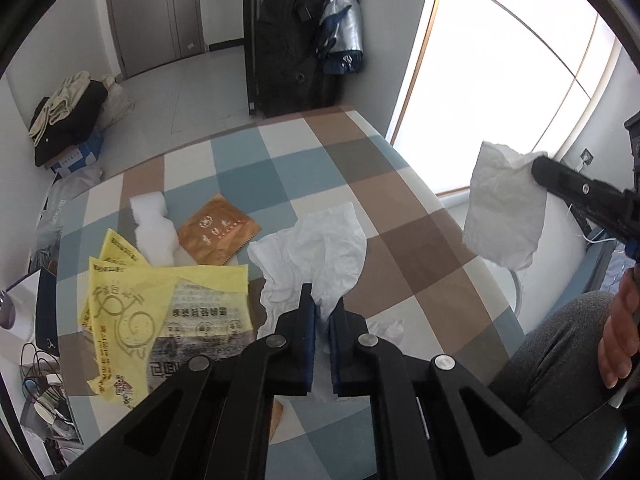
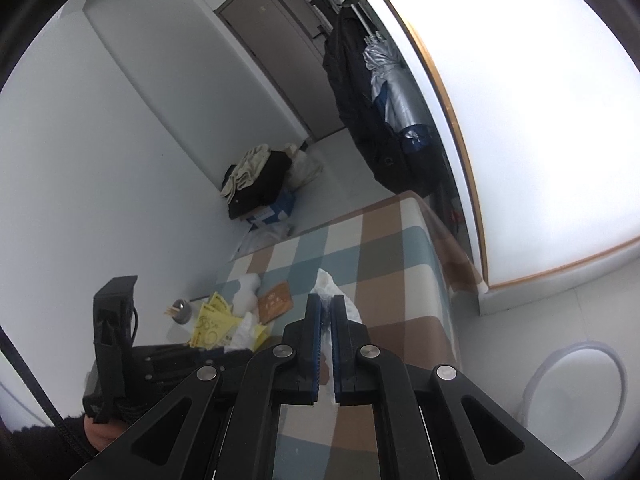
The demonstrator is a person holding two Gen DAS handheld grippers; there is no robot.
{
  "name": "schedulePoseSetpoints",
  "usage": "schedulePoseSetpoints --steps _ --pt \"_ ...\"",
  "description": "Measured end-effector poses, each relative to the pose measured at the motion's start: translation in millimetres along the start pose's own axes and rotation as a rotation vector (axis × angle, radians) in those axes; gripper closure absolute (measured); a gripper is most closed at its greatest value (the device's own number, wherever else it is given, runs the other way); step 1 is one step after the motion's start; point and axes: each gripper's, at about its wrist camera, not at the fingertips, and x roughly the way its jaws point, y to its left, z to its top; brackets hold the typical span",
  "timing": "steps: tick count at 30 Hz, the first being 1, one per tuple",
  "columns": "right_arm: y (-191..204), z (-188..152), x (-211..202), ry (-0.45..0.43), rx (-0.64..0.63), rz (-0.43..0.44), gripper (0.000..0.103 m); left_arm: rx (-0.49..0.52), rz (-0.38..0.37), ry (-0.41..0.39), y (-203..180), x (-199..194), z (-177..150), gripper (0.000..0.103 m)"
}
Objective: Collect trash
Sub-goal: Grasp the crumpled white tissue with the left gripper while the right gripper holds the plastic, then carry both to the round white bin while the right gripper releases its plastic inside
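My left gripper (image 1: 323, 300) is shut on a crumpled white tissue (image 1: 316, 248) that lies on the checked table (image 1: 400, 208). My right gripper (image 2: 327, 304) is shut on another white tissue (image 2: 332, 288) and holds it in the air off the table's right side; that tissue (image 1: 504, 212) also shows in the left wrist view, pinched by the right gripper's fingers (image 1: 560, 178). On the table's left lie yellow wrappers (image 1: 160, 304), a brown packet (image 1: 218, 230) and a white foam piece (image 1: 154, 228).
A round white bin (image 2: 576, 396) stands on the floor to the right of the table. A pile of clothes on a box (image 1: 68, 116) sits by the far wall. A dark coat and a silver umbrella (image 1: 340, 16) hang beyond the table. A bright window is at right.
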Motion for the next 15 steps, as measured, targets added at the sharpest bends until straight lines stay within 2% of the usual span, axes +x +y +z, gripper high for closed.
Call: schedulePoseSetpoints --steps 4,8,11,15 --pt "10.3 -8.6 5.3 0.032 0.003 0.003 0.099 -0.05 -0.007 -0.058 15.0 -20.8 -1.2 0.101" --pt "21.5 -13.5 7.4 0.047 0.0 0.005 0.099 -0.134 -0.065 -0.067 28.4 -33.1 3.9 0.101" --pt "30.2 -9.8 3.6 0.049 -0.022 0.006 0.099 -0.129 -0.086 -0.101 25.7 -46.3 17.5 0.101" --pt "38.5 3.3 -20.6 -0.012 -0.022 0.023 0.099 -0.12 -0.124 -0.152 16.6 -64.5 35.6 0.101"
